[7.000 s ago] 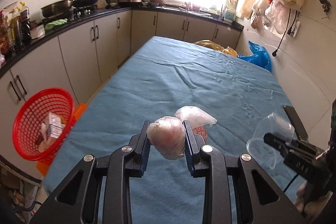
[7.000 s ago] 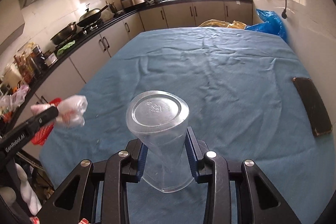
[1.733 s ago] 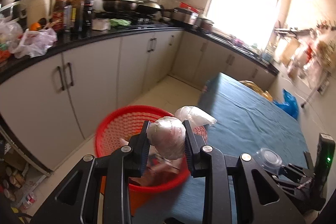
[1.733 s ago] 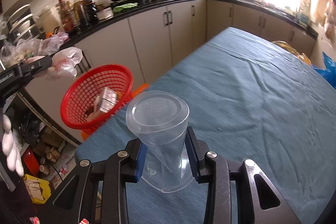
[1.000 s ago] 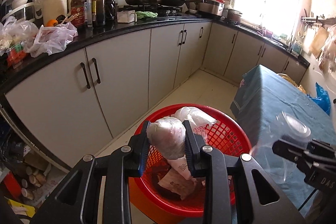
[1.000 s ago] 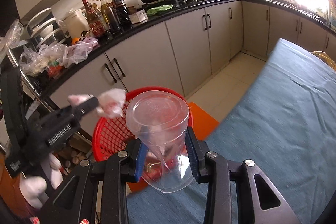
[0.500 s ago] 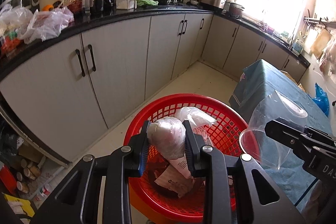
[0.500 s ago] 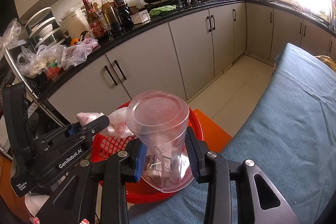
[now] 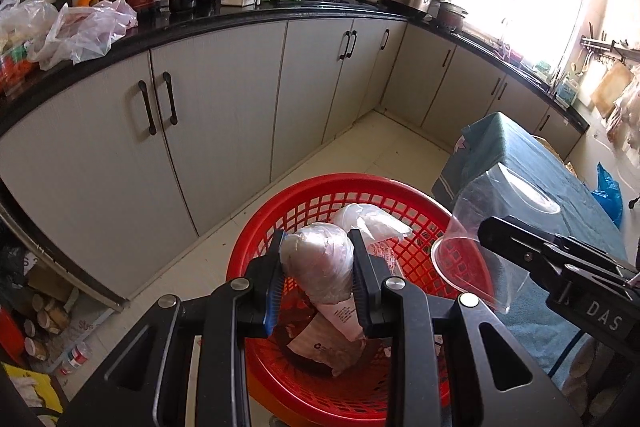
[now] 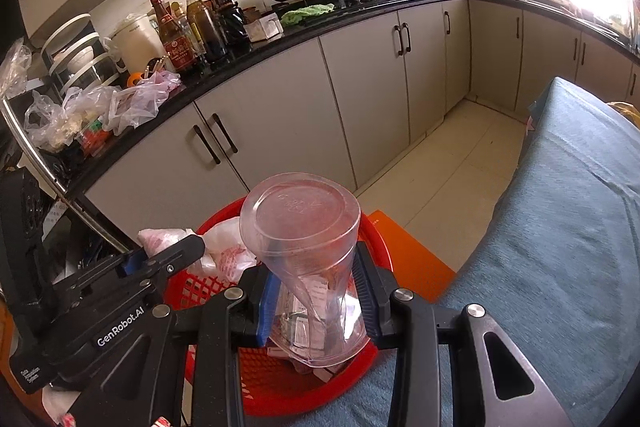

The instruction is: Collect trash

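Note:
My left gripper (image 9: 318, 269) is shut on a crumpled clear plastic bag (image 9: 320, 263) with pinkish stuff inside, and holds it over the red mesh basket (image 9: 332, 187). The basket stands on the floor and holds paper wrappers (image 9: 328, 347). My right gripper (image 10: 316, 291) is shut on a clear plastic cup (image 10: 308, 247), bottom end facing away, squeezed at its middle, above the near side of the red basket (image 10: 192, 287). In the left wrist view the cup (image 9: 492, 227) hangs at the basket's right rim. In the right wrist view the left gripper (image 10: 168, 251) with its bag (image 10: 216, 243) is at the left.
Grey cabinets (image 9: 224, 115) under a black counter (image 9: 200, 19) with bottles, a kettle, pans and plastic bags run along the left. A table under a blue cloth (image 10: 568, 227) lies to the right. An orange block (image 10: 408, 251) sits beside the basket. Tiled floor (image 9: 384, 143) stretches beyond.
Both grippers have come closer over the red basket and a little lower; the basket looks larger in both views. The bag and the cup stay gripped as before.

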A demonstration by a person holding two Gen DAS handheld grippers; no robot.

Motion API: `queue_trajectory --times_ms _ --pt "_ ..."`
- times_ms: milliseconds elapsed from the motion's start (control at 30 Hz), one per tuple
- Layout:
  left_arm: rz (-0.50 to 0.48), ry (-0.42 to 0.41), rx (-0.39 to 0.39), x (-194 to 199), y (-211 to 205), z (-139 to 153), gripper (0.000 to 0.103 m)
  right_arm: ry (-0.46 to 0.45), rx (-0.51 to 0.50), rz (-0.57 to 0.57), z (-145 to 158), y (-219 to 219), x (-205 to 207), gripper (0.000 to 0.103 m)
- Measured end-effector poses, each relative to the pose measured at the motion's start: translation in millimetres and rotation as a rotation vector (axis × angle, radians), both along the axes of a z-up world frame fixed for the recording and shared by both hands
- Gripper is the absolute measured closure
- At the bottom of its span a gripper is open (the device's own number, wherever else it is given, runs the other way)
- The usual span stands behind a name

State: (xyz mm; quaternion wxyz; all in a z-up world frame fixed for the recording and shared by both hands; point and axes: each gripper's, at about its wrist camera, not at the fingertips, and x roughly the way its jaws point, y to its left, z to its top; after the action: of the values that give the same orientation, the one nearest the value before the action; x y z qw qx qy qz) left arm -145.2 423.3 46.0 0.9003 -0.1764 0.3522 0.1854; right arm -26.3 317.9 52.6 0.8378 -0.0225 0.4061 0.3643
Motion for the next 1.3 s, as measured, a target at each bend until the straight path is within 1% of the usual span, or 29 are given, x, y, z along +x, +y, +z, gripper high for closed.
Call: queue_trajectory --times_ms 100,267,433,467,500,533,567,633,700,767,867,1000,1033,1100,1133,1300 --pt "0.001 0.005 -0.011 0.3 1.1 -1.7 0.075 0.003 0.001 0.000 -1.6 0.5 1.7 0.065" --pt "0.004 0.006 -0.008 -0.4 1.3 -1.4 0.075 0.003 0.007 -0.003 -2.2 -0.8 3.3 0.065" --pt "0.012 -0.007 -0.013 -3.9 -0.2 1.7 0.074 0.010 0.015 0.001 -3.4 0.0 4.9 0.063" --pt "0.012 -0.009 -0.015 -4.4 -0.5 2.2 0.071 0.016 0.022 0.004 -3.9 -0.6 5.3 0.062" --pt "0.013 -0.012 -0.015 -5.3 -1.1 3.1 0.065 0.021 0.027 0.007 -4.1 -1.0 5.6 0.058" --pt "0.016 -0.015 -0.014 -6.6 -1.8 4.1 0.061 0.027 0.033 0.008 -4.2 -1.6 5.8 0.051" --pt "0.018 -0.020 -0.013 -8.0 -1.3 5.1 0.056 0.029 0.037 0.005 -3.8 -1.8 5.9 0.049" --pt "0.023 -0.030 -0.008 -12.1 -2.9 8.5 0.053 0.026 0.046 0.000 -1.4 -3.7 5.2 0.048" --pt "0.028 -0.043 -0.002 -17.7 -4.7 13.1 0.046 0.025 0.057 -0.004 2.2 -6.0 4.1 0.047" --pt "0.036 -0.057 0.001 -23.3 -6.2 17.1 0.041 0.021 0.067 -0.010 6.6 -10.0 1.8 0.047" --pt "0.043 -0.072 0.004 -31.5 -9.0 22.5 0.039 0.012 0.078 -0.023 13.3 -17.3 -2.8 0.044" --pt "0.053 -0.094 0.016 -43.9 -15.4 29.5 0.034 0.006 0.082 -0.045 19.0 -31.8 -11.9 0.041" --pt "0.059 -0.100 0.025 -47.5 -17.8 31.2 0.033 0.005 0.080 -0.050 19.9 -35.7 -14.8 0.041" --pt "0.076 -0.114 0.053 -54.9 -24.1 35.7 0.027 0.004 0.074 -0.058 20.9 -43.7 -20.6 0.040" --pt "0.089 -0.127 0.076 -60.1 -28.3 38.7 0.026 0.002 0.071 -0.064 21.4 -48.4 -24.3 0.040" --pt "0.170 -0.191 0.208 -85.2 -49.9 55.1 0.012 -0.025 0.046 -0.091 23.9 -73.2 -45.1 0.036"
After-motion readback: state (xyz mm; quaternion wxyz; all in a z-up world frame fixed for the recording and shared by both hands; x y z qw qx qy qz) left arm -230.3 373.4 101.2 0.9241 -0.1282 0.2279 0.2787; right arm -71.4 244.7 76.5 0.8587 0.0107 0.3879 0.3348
